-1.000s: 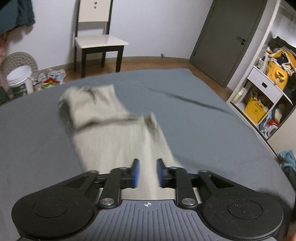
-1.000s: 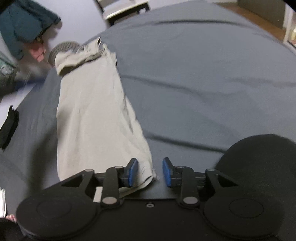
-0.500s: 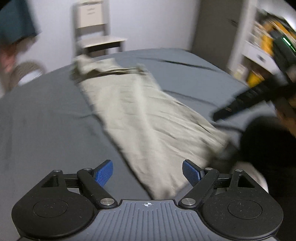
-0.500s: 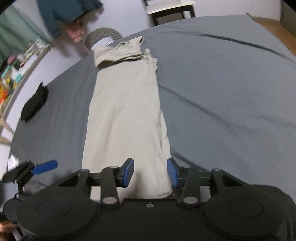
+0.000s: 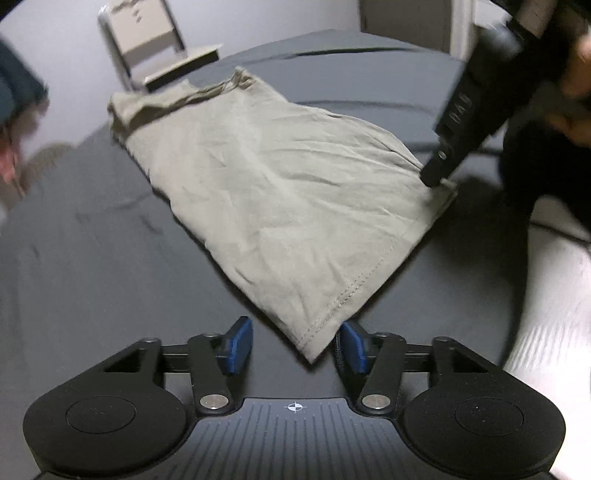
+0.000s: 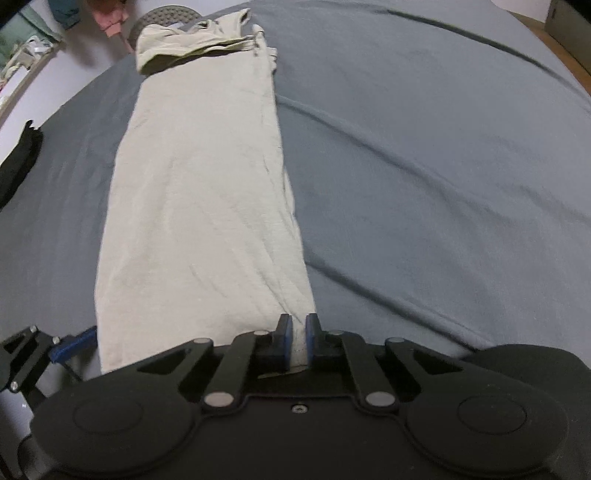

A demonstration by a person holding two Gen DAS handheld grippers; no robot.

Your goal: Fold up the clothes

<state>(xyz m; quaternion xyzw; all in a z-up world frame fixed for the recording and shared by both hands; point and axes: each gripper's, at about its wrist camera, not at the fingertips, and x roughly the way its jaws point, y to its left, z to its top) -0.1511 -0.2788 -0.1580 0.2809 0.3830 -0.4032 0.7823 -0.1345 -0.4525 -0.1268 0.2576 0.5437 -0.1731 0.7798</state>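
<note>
A long beige garment [image 6: 199,192] lies flat on the grey bed [image 6: 443,166], folded lengthwise, with its far end bunched up. My right gripper [image 6: 298,339] is shut on the near right corner of the hem; in the left wrist view the right gripper [image 5: 441,177] presses on that same corner. My left gripper [image 5: 295,347] is open, and the near left hem corner of the garment [image 5: 280,206] lies between its blue pads without being pinched. One blue fingertip [image 6: 72,345] of the left gripper shows beside the hem's left edge.
A chair [image 5: 159,44] stands past the bed's far edge. A black item [image 6: 18,162] lies on the bed's left side and a round woven object [image 6: 166,16] sits beyond the garment. The person's dark clothing [image 5: 543,170] fills the right of the left wrist view.
The right gripper has gone from open to shut on the hem's right corner. The left gripper let go, swung to the left corner, and its wide-open fingers have narrowed around it.
</note>
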